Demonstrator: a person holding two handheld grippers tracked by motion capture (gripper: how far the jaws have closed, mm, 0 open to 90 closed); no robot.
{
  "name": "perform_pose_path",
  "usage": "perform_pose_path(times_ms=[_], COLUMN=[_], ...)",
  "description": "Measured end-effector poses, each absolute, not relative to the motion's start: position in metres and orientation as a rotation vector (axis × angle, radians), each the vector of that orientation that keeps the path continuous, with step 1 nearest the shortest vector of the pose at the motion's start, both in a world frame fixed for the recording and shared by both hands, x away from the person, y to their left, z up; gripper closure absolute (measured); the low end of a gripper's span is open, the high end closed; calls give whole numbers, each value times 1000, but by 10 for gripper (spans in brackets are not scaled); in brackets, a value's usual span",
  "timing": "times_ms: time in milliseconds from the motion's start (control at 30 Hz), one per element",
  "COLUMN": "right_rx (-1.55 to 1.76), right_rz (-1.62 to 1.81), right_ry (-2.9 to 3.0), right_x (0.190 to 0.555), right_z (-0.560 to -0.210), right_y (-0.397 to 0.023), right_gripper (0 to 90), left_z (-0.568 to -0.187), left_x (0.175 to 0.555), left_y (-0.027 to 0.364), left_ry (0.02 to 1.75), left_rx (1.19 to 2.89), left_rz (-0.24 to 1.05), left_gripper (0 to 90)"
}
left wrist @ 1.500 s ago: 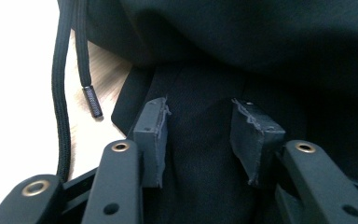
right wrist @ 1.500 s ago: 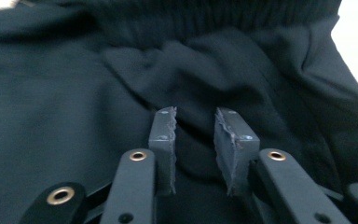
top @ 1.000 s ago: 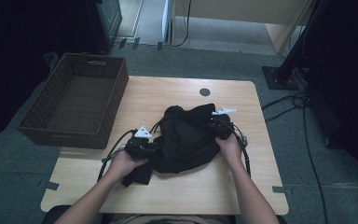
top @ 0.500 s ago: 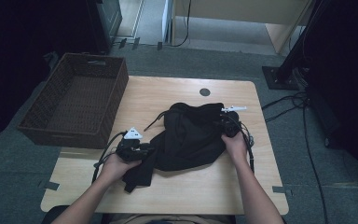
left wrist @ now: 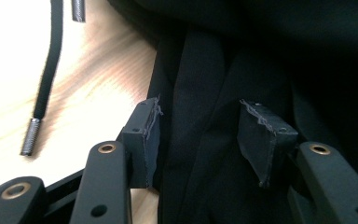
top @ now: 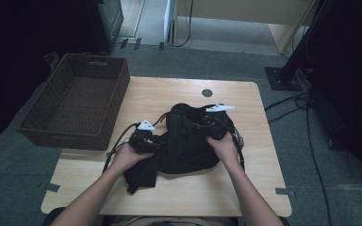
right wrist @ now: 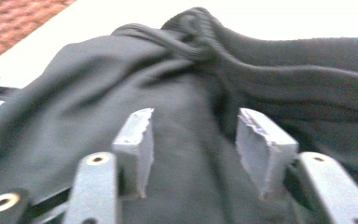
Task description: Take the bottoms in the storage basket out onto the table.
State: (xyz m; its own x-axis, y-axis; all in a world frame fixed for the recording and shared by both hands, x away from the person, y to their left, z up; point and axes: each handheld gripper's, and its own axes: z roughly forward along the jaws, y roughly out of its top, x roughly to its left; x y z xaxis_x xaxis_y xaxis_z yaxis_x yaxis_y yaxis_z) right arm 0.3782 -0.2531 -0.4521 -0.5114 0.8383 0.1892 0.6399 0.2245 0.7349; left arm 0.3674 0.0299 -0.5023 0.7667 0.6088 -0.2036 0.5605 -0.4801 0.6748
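1. Black garment (top: 186, 143): bunched in a heap at the middle of the wooden table (top: 259, 188), one loose end trailing toward the near edge; drawstring (left wrist: 44, 74) with metal tip lying on bare wood just beside the cloth
2. Wicker basket (top: 75, 106): left of the garment, overhanging the table's left edge, nothing visible inside
3. Left gripper (top: 156, 140): at the garment's left flank; jaws just been opening, now parted partway, a fold of cloth standing between the pads (left wrist: 151, 140) without being pinched
4. Right gripper (top: 201, 126): atop the garment's right half; jaws just been opening, now apart, cloth lying under and between them, not clamped
5. Step in hand, judged: release after a fold or gather of the garment, both grips let go
6. Next move, judged: fresh hold on an edge or the whole bundle, pads closed on enough layers to stop slipping; loose drawstring and trailing end likely to drag if lifted toward the basket
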Motion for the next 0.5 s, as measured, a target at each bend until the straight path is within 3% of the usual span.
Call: perform_pose_path(times_ms=[100, 233, 333, 500], right_rx=[1379, 1388, 1400, 1396], right_rz=[1213, 1159, 1127, 1108], right_ry=[2290, 2365, 2392, 2430], right_x=[374, 375, 379, 384], right_z=[-451, -466, -479, -495], right_y=[-240, -223, -221, -225], right_gripper=[361, 364, 421, 701], left_z=[-507, -509, -509, -505], left_x=[368, 362, 358, 350], left_y=[29, 26, 24, 21], left_ry=[861, 813, 795, 761], left_rx=[2209, 2225, 2227, 2261], left_rz=[72, 120, 125, 211], left_gripper=[537, 666, 773, 838])
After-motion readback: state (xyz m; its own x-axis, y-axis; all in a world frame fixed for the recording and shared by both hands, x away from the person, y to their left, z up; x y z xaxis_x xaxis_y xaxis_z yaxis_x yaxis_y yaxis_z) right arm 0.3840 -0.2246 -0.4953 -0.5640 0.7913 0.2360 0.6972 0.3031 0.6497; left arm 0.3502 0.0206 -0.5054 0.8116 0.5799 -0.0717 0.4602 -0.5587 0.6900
